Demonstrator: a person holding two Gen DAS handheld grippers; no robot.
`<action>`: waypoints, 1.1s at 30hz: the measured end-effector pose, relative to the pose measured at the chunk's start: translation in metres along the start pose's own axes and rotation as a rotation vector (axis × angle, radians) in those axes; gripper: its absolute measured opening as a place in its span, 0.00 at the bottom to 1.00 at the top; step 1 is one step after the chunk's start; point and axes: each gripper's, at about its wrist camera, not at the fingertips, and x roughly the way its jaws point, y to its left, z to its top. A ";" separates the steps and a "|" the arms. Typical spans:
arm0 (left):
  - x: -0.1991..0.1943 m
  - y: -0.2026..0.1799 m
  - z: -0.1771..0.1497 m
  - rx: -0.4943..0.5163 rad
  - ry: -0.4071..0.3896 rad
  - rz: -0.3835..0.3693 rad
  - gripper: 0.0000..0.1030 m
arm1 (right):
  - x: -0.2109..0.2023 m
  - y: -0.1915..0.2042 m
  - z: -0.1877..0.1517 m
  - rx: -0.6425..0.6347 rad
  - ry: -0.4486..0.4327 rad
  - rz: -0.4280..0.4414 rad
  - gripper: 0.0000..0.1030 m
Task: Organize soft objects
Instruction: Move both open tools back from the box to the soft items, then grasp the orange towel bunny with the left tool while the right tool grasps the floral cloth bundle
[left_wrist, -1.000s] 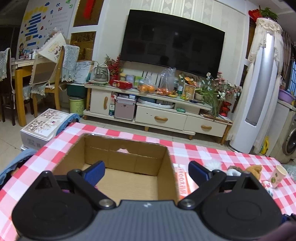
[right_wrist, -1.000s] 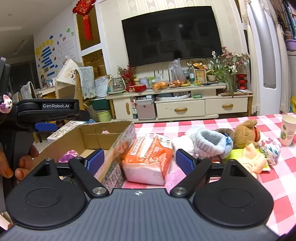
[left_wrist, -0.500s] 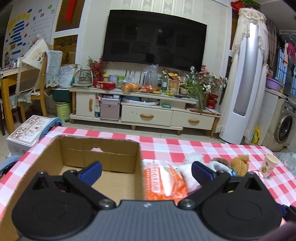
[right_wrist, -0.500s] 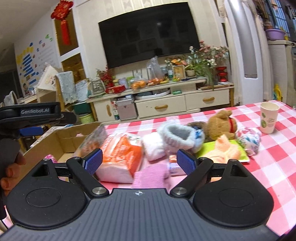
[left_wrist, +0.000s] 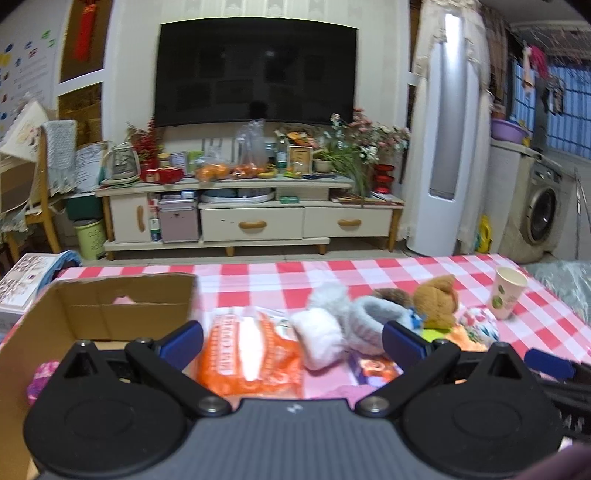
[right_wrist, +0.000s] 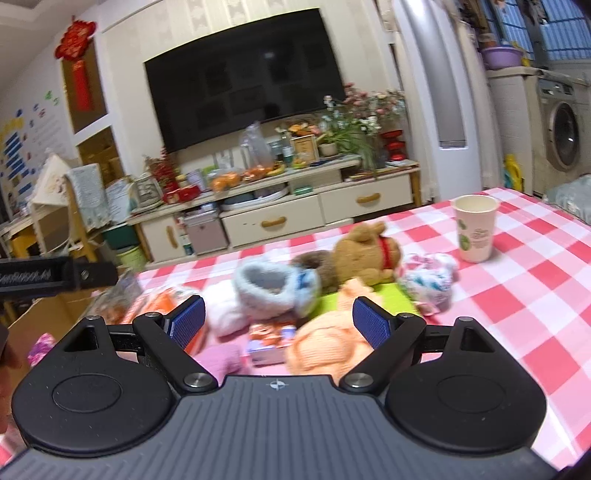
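1. The left gripper (left_wrist: 291, 339) hovered above the table with its blue pads spread wide and nothing between them.
2. Directly ahead of its gap lay an orange plastic pack (left_wrist: 249, 354), and just right of that a white fluffy sock (left_wrist: 321, 338) touching a pale blue fuzzy slipper (left_wrist: 373, 321).
3. Off its left finger stood an open cardboard box (left_wrist: 110, 310) with a pink item (left_wrist: 42, 376) at the bottom near the left wall.
4. Farther right sat a brown teddy bear (left_wrist: 436, 301), and beyond it a paper cup (left_wrist: 508, 291) stood upright on the red-checked tablecloth (left_wrist: 369, 267).
5. The right gripper (right_wrist: 279, 323) also hung empty, fingers held well apart.
6. Just ahead of its gap lay a peach knitted piece (right_wrist: 328, 343), a small purple packet (right_wrist: 267, 343) and a pink soft item (right_wrist: 223, 356).
7. Past those were the slipper (right_wrist: 275, 286), the bear (right_wrist: 364, 253) lying beside a green mat (right_wrist: 384, 297), and a floral cloth bundle (right_wrist: 430, 280).
8. The cup (right_wrist: 474, 229) stood far to the right, apart from the pile.
9. Both views were blurred.
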 end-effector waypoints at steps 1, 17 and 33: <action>0.001 -0.004 -0.002 0.008 0.003 -0.007 0.99 | 0.000 -0.002 0.000 0.007 0.000 -0.010 1.00; 0.022 -0.073 -0.024 0.142 0.080 -0.122 0.99 | -0.009 -0.051 0.002 0.079 -0.004 -0.145 1.00; 0.068 -0.132 -0.048 0.231 0.211 -0.185 0.99 | 0.037 -0.084 0.015 0.155 0.096 -0.140 1.00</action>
